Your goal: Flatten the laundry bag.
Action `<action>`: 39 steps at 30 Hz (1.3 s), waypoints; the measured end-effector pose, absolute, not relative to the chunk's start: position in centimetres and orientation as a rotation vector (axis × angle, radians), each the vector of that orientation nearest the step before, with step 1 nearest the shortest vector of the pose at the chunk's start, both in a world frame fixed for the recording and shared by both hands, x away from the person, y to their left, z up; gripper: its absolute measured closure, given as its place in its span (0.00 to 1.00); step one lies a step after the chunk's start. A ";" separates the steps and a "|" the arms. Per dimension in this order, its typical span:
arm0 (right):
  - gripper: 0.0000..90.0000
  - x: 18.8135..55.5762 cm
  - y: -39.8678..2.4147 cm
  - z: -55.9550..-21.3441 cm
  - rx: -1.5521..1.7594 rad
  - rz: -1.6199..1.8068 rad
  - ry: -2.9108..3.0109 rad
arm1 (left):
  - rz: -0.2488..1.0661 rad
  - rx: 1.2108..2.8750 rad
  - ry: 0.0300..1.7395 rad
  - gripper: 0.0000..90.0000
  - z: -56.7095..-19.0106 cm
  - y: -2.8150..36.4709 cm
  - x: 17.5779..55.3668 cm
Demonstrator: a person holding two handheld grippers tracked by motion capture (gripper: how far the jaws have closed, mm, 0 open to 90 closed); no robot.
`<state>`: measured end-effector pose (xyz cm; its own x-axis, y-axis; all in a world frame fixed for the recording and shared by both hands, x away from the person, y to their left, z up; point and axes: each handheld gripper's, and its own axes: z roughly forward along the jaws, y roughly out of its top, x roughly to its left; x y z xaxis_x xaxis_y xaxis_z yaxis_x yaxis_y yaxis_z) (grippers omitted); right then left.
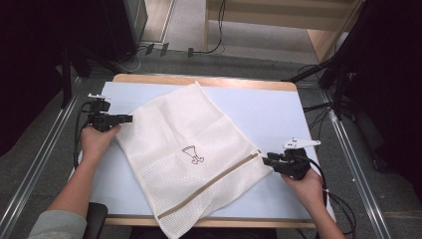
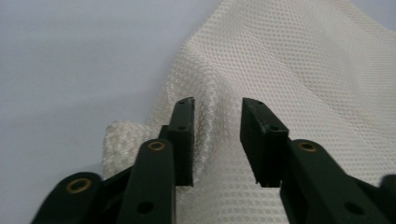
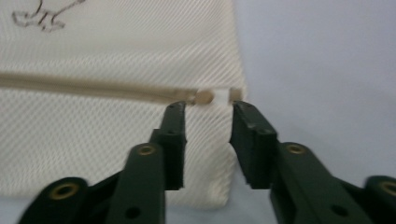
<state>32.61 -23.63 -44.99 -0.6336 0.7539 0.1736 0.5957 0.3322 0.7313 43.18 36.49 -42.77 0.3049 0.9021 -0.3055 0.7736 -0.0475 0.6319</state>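
While it lies spread flat and slantwise across the pale blue table [image 1: 278, 114], the white mesh laundry bag [image 1: 184, 149] reaches from the far middle of the tabletop to the near edge, where its lowest corner hangs over and is cut off by the frame. A tan zipper [image 1: 214, 180] runs diagonally along its near side and looks closed, and a small dark line drawing [image 1: 192, 154] sits near the middle of the cloth; whether anything is inside the bag cannot be told, though it lies thin and flat. At the bag's left corner the left gripper [image 1: 127, 119] points inward, and the left gripper view shows its jaws spread partway, with a raised ridge of mesh [image 2: 212, 116] standing between them and the pads not pressing on it. At the right corner the right gripper [image 1: 266, 160] faces the end of the zipper; its own view shows the jaws likewise parted, the zipper's metal end [image 3: 204, 96] lying just beyond the tips and cloth between them without being pinched. Each gripper is held by a hand [image 1: 95, 142] coming in from the near side, the left forearm in a grey sleeve [image 1: 57, 226]. Cables [image 1: 338, 199] trail off the table's right side, and the room beyond the far edge is mostly dark.
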 end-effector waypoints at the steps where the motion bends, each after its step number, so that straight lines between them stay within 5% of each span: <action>1: 0.71 33.0 -23.7 -44.8 1.248 1.196 2.372 | 0.226 1.839 1.500 0.68 -42.6 36.5 43.0; 14: 0.63 38.9 -19.7 -44.7 1.204 1.189 2.404 | 0.269 1.831 1.520 0.53 -40.6 36.9 37.0; 27: 0.63 42.9 -17.0 -45.8 1.201 1.172 2.456 | 0.181 1.868 1.590 0.55 -42.7 35.1 30.8; 35: 0.66 43.3 -16.3 -47.1 1.197 1.128 2.518 | 0.064 1.899 1.596 0.55 -44.3 32.6 31.1; 39: 0.71 43.1 -15.8 -47.1 1.187 1.089 2.512 | 0.164 1.965 1.581 0.62 -44.3 31.5 31.2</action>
